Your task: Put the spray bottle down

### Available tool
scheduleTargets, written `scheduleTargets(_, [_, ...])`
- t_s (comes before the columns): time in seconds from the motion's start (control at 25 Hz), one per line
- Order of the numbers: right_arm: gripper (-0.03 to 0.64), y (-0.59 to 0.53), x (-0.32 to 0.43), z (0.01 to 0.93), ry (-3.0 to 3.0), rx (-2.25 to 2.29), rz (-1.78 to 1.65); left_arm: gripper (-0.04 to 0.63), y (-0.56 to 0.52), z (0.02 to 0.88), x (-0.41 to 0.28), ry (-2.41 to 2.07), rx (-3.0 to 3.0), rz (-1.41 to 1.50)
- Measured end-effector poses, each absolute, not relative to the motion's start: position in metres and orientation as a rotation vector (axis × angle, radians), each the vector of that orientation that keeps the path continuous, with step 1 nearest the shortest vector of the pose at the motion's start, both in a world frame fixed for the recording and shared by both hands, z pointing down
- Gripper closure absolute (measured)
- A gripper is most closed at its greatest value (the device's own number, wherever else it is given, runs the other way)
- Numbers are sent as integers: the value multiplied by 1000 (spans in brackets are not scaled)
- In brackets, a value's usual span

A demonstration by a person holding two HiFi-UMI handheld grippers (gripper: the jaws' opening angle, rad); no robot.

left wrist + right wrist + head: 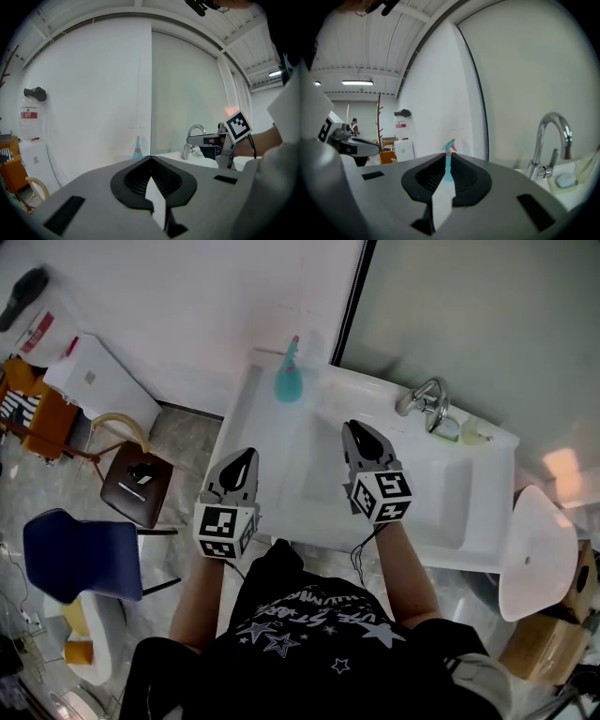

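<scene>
- Your right gripper [360, 427]: jaws all but together, empty; left gripper [246, 455] the same.
- Upper centre: spray bottle [289, 379] upright on the counter [272, 460], well apart from both.

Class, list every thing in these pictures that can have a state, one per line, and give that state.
spray bottle: standing upright at the back of the washbasin counter, held by neither gripper
left gripper: jaws together, nothing between them
right gripper: jaws together, nothing between them
faucet: no water seen running
</scene>
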State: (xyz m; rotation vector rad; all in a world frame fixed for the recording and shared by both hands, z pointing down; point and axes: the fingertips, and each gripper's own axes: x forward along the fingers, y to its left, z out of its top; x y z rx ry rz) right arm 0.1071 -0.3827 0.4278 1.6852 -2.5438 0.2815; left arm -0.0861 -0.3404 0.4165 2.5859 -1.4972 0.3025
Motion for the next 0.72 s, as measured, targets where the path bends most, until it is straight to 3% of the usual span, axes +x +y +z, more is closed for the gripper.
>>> scheduleTargets(0.12, [601,-355,127,421,-2534,1733,271,580,-314,413,-73,-1492,2602,300])
scheduleTargets(0.72, [604,-207,193,425,-2475,1788,274,580,-179,413,-24,-1477,2619,265])
